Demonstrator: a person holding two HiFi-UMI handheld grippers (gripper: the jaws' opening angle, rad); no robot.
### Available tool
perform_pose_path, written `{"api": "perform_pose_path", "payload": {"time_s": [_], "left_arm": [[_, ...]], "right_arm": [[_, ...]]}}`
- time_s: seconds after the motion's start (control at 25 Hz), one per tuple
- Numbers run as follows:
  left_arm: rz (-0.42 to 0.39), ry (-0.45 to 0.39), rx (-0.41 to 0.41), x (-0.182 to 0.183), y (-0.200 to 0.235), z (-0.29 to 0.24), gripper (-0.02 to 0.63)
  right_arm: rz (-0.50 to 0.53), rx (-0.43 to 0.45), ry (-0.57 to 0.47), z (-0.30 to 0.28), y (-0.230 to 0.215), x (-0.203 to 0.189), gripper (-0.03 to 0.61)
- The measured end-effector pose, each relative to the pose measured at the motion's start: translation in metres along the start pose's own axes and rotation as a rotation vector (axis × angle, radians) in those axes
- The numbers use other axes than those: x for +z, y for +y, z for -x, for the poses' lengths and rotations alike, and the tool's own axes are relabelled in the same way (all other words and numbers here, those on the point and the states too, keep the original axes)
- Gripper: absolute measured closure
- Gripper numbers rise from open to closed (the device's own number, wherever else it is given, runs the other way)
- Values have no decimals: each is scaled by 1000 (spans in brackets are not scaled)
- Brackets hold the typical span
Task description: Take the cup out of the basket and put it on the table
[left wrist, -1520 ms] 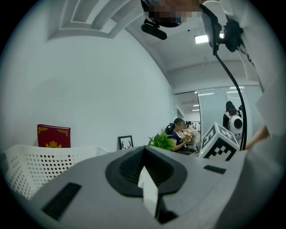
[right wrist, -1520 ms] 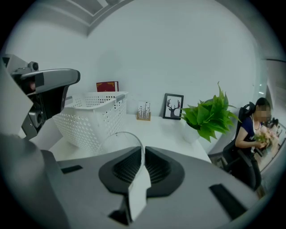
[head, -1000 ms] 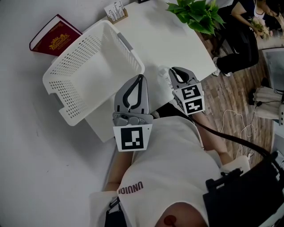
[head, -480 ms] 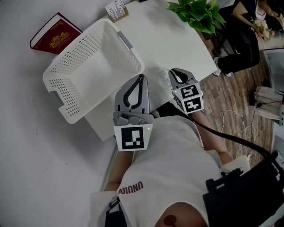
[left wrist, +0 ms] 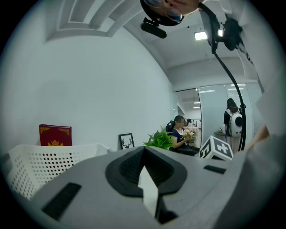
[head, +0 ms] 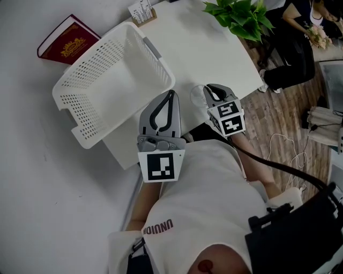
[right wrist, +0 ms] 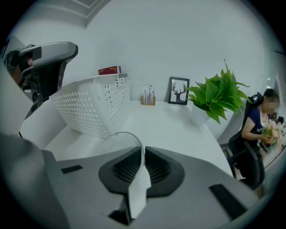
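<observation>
A clear plastic cup [head: 197, 95] is out of the white perforated basket [head: 80, 115], near the front edge of the white table [head: 214, 53]. My right gripper [head: 209, 89] is shut on the cup's rim. In the right gripper view the thin clear wall of the cup [right wrist: 117, 142] runs between the dark pads of the right gripper [right wrist: 143, 151]. Whether the cup's base touches the table I cannot tell. My left gripper [head: 170, 92] hovers beside the basket's near corner, shut with nothing in it; the left gripper [left wrist: 144, 151] looks past the basket [left wrist: 40, 165].
The basket sits tilted over the table's left edge. A red book [head: 67, 40] leans behind it, against the wall. A small card holder [head: 140, 13], a framed deer picture [right wrist: 178, 91] and a potted plant [head: 236, 16] stand at the table's far side. Seated people are at the right.
</observation>
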State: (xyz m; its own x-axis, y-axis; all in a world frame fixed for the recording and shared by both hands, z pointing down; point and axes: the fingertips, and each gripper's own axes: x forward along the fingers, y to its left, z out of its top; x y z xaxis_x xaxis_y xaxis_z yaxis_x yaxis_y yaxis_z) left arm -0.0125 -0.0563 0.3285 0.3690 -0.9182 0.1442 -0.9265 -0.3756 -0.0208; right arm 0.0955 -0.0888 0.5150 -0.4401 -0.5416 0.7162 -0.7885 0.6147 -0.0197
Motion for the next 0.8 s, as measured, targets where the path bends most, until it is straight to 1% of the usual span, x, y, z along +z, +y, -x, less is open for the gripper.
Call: {"api": "perform_pose_path", "payload": {"time_s": [0.04, 0.08, 0.12, 0.16, 0.2, 0.24, 0.28, 0.36, 0.4, 0.44, 0.8], "left_arm": [[32, -5, 12, 0, 1, 0, 604], [-11, 3, -3, 0, 0, 0, 604], [-93, 17, -31, 0, -1, -1, 604], [-133, 25, -45, 0, -1, -1, 604], [-98, 21, -31, -1, 0, -1, 604], [-37, 13, -8, -1, 1, -1, 604], [-34, 12, -6, -1, 2, -1, 604], [-163, 34, -53, 0, 0, -2, 604], [-196, 41, -66, 0, -1, -2, 604], [-206, 44, -70, 0, -1, -2, 604], [-201, 45, -73, -1, 1, -5, 604]], "right_arm": [[0, 0, 3, 0, 0, -1, 540], [2, 0, 5, -1, -1, -1, 540], [3, 0, 8, -2, -1, -2, 540], [3, 1, 9, -3, -1, -3, 538], [1, 3, 10, -4, -1, -3, 539], [-2, 6, 11, -4, -1, -3, 540], [-5, 8, 13, -5, 0, -3, 539], [-6, 10, 18, -6, 0, -4, 539], [-6, 9, 21, -6, -1, -4, 538], [-6, 9, 23, -7, -1, -5, 538], [-21, 13, 32, -12, -4, -8, 538]]}}
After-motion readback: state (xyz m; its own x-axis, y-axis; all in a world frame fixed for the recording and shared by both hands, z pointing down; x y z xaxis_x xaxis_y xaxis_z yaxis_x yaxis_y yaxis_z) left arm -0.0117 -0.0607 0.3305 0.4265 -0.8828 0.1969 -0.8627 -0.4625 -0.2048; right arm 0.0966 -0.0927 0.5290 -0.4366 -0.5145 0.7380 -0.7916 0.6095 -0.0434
